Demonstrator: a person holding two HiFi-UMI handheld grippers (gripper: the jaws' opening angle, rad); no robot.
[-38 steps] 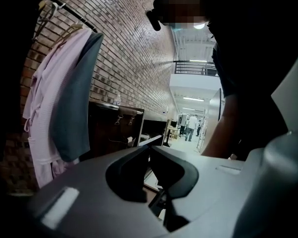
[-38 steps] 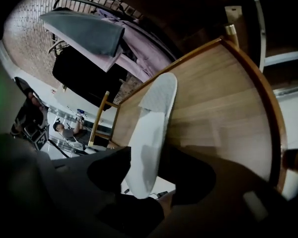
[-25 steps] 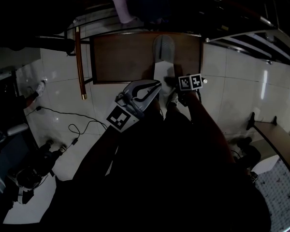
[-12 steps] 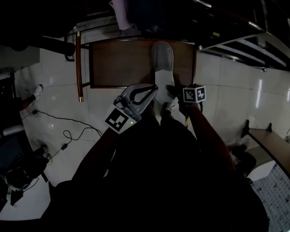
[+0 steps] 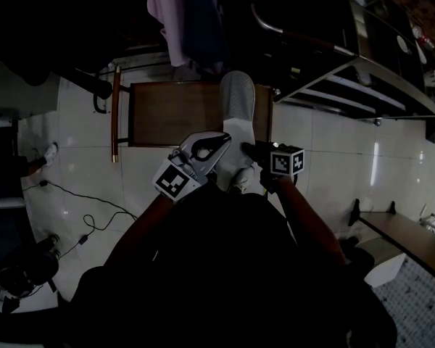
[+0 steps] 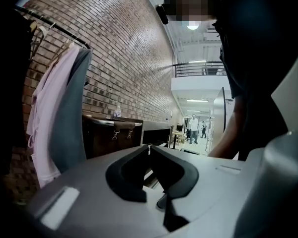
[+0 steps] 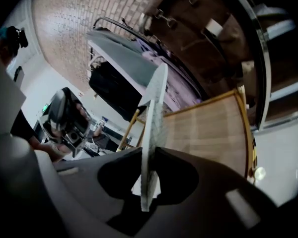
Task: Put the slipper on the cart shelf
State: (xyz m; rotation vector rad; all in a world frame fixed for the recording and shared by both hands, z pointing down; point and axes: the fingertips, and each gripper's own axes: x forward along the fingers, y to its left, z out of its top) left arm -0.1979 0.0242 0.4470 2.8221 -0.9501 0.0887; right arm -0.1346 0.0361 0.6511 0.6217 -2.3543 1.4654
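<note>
A grey slipper hangs over a low wooden table, with my right gripper shut on its near end. In the right gripper view the slipper stands on edge, its thin sole pinched between the dark jaws of the right gripper. My left gripper hovers just left of the slipper, shut and holding nothing. Its jaw tips meet in the left gripper view. A metal cart with tiered shelves stands to the right of the table.
Clothes hang on a rack behind the table, with a pink garment close at the left. A dark trunk stands by the brick wall. Cables lie on the white tiled floor at the left. A wooden board is at the lower right.
My right gripper has closed on the slipper's near end and lifted it off the wooden table. Both grippers have drifted slightly left in the head view.
</note>
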